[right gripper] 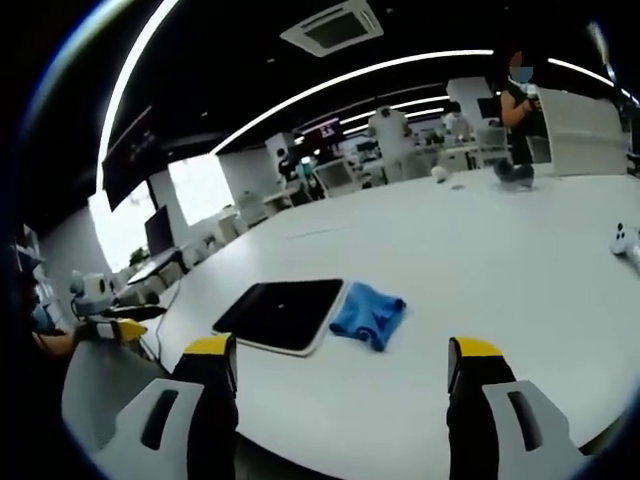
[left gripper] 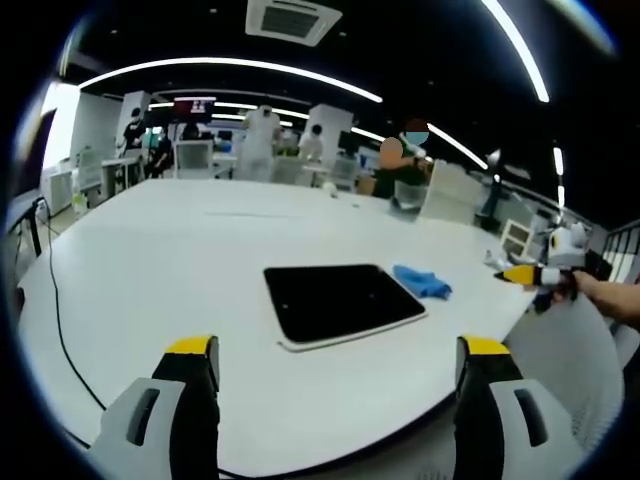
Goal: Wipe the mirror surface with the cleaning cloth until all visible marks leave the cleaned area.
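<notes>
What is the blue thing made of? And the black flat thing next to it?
The cloth looks like soft fabric: it lies crumpled and matte. The mirror looks like dark glass or glossy plastic, smooth and flat in a pale rim; I can't tell which.

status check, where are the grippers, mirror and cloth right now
Left gripper open, empty, short of the mirror. Right gripper open, empty, off the table edge. Blue cloth crumpled beside mirror, untouched. Nothing in the way.
</notes>
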Motion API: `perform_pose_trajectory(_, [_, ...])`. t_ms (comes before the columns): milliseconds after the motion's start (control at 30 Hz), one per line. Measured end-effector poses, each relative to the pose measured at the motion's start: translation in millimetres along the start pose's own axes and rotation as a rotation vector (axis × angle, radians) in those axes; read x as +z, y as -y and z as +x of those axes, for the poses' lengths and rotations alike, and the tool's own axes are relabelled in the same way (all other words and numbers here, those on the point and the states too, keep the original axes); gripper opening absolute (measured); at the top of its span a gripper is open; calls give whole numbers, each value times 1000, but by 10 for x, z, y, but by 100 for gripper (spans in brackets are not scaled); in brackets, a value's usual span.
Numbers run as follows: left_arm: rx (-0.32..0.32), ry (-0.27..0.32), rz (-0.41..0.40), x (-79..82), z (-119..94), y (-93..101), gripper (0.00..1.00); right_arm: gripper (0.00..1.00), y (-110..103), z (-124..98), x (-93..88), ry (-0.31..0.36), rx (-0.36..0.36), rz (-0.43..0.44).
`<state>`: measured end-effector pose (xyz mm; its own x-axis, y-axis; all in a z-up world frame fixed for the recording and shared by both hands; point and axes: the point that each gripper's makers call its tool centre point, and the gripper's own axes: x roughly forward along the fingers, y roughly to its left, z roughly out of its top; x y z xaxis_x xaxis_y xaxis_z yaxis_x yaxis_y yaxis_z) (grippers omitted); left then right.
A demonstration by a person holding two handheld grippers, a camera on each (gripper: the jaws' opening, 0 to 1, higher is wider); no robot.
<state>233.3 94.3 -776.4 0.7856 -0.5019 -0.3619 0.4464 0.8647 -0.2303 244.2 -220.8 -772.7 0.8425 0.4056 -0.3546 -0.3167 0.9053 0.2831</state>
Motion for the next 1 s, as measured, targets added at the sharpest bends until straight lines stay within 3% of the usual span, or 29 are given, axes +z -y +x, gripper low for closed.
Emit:
perform_pose_trajectory(300, [-1,-3,0,-3,4,1,99,89,8,4,23,7,2,1])
perform_pose_trajectory(433, [-3,-4,0,-3,3,6,99,88,46,7,103,35,15,81])
perform_pose_trajectory(1000, [0,1,-2,2,3,-4,98,72,-4,13,167,-62,51,-49])
